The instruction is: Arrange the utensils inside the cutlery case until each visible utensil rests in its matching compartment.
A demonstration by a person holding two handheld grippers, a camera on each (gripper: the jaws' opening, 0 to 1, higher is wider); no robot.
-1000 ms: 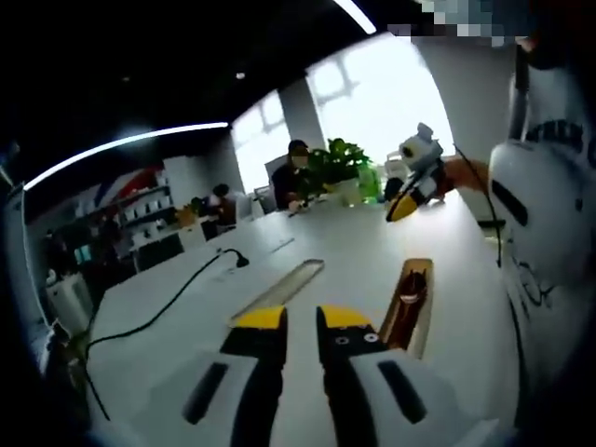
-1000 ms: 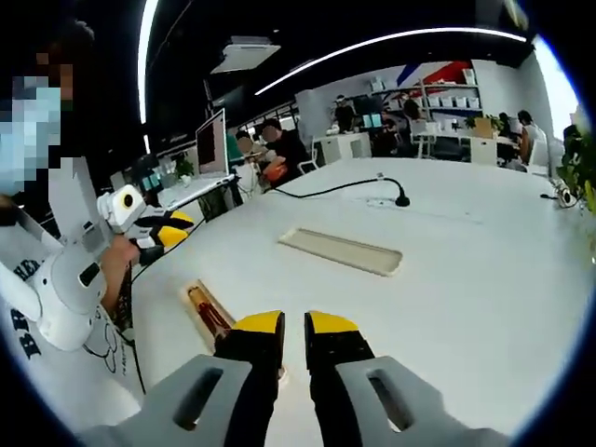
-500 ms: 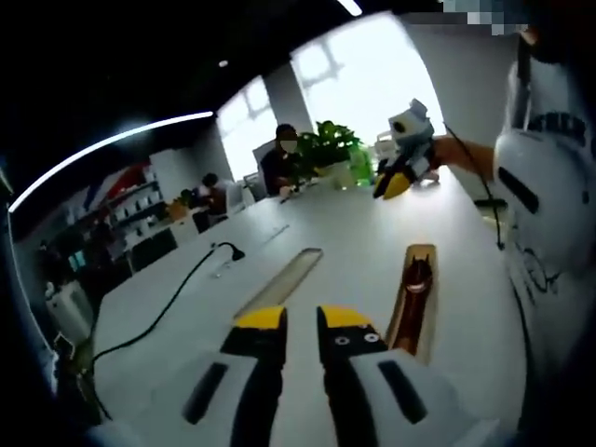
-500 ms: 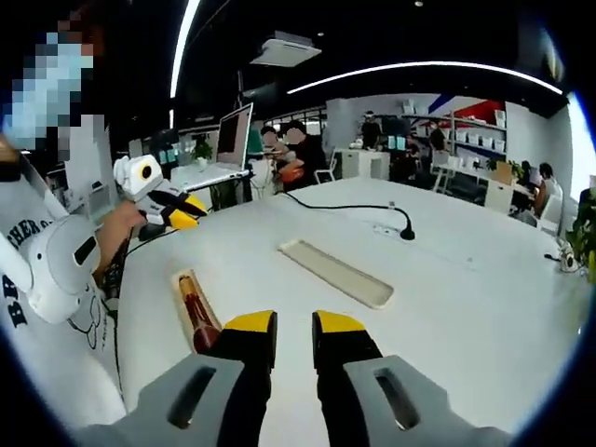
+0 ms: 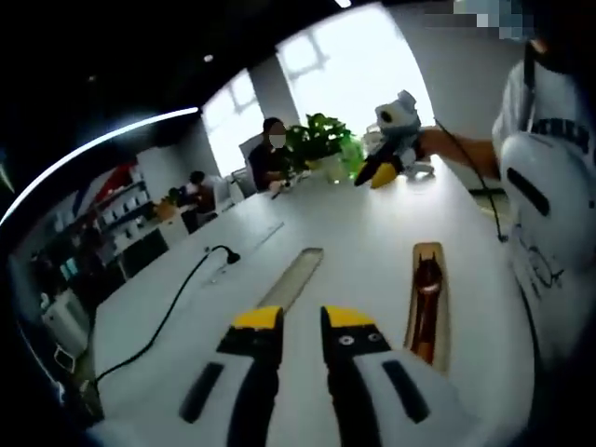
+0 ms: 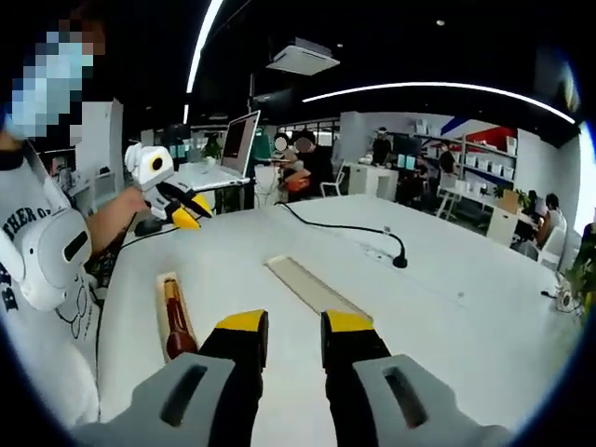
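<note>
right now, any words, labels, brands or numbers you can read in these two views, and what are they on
"HER C" or close to it: dark block letters on the person's white shirt in the right gripper view, cut off and not sure.
Dark letters on the same shirt in the left gripper view: too blurred to read.
Nothing readable on the cutlery case or the lid.

grey tool (image 5: 303,321) (yellow tips), white lettered shirt (image 6: 28,279)

Smooth matt white table (image 5: 372,251); cutlery case (image 5: 428,303) seemingly light wood; pale lid (image 6: 312,287) matt.
</note>
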